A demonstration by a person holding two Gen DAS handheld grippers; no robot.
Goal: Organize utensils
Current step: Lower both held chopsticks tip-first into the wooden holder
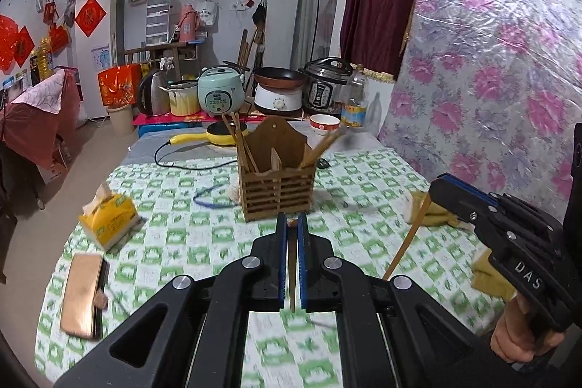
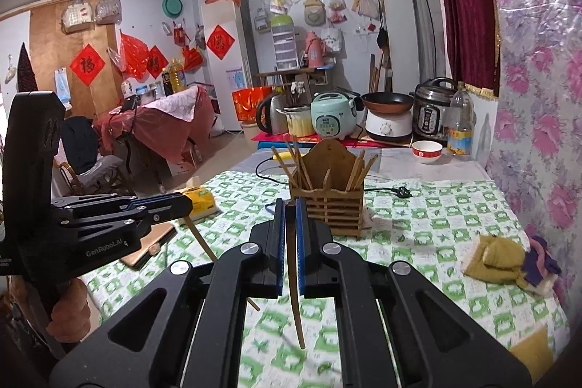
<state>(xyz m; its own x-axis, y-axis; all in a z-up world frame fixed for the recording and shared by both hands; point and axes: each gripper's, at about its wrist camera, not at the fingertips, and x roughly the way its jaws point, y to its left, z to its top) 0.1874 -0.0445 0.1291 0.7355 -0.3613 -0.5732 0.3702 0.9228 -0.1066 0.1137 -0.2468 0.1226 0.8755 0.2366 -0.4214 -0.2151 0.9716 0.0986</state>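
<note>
We hold both tools low over the bench [image 2: 436, 213], side by side, each pointing toward the holder [image 1: 278, 186] that stands upright near the middle of the checked cloth. In the left wrist view the right tool [image 1: 442, 188] comes in from the right edge, tilted up and across, with the hand [image 1: 516, 337] gripping its handle below. In the right wrist view the left tool [image 2: 182, 204] reaches in level from the left edge.

The left tool [image 1: 291, 231] has its blue pads nearly pressed together, pinching one chopstick [image 1: 292, 275]; the stick runs between the pads and tapers back toward the camera. The right tool [image 2: 290, 217] is likewise almost closed on a second chopstick [image 2: 295, 286], which hangs down and back from the pads, slightly curved by the lens. Both tool tips sit just short of the holder's front wall, apart from it.

The holder has three compartments: the left and right ones carry chopsticks leaning outward. The middle one's contents we cannot tell.

To the left lie a tissue pack [image 1: 109, 219] and a phone [image 1: 82, 293] near the bench edge; a yellow cloth [image 2: 502, 259] lies to the right, near the floral wall. Behind the holder are a bowl [image 2: 426, 150] and a row of cookers. Between the tools and the holder the cloth is bare.
</note>
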